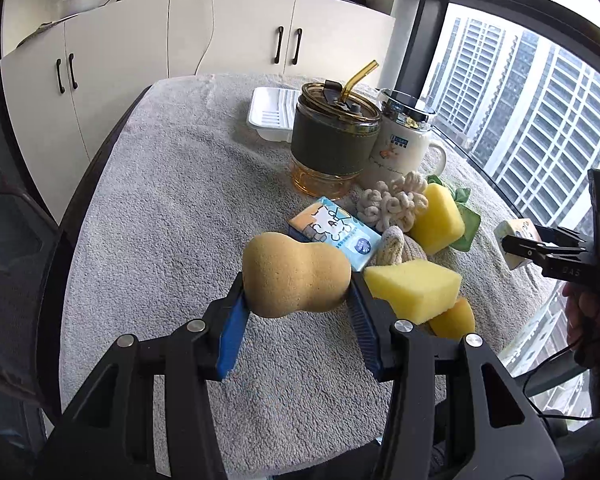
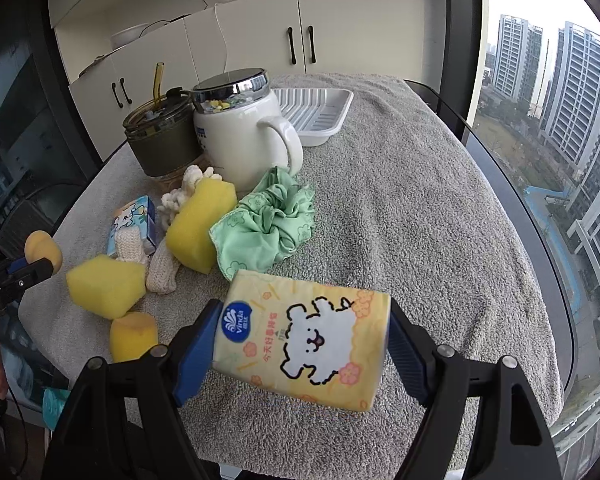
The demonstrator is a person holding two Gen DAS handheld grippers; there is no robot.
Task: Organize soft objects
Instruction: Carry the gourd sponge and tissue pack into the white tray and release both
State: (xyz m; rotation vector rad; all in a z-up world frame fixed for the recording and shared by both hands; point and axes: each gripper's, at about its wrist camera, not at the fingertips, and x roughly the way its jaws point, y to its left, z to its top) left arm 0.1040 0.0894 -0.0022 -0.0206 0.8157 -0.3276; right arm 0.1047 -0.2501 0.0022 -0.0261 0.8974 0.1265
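Grey towel (image 1: pixel 160 240) lower centre: left gripper (image 1: pixel 296 304) clamping sponge (image 1: pixel 296 276), right gripper (image 2: pixel 304 344) clamping tissue pack (image 2: pixel 308 340); squeeze lightly, lift clear.

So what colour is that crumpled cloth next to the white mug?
Pale green with a faint flower print; the cloth shows best in the right wrist view.

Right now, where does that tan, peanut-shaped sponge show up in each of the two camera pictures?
Left wrist view: the tan peanut-shaped sponge sits low at centre, squeezed between the left gripper's blue pads.
Right wrist view: the same sponge is small at the far left edge, only partly seen.
Shared landmark: the white ceramic mug with a shiny lid, standing behind the pile of soft things in both.
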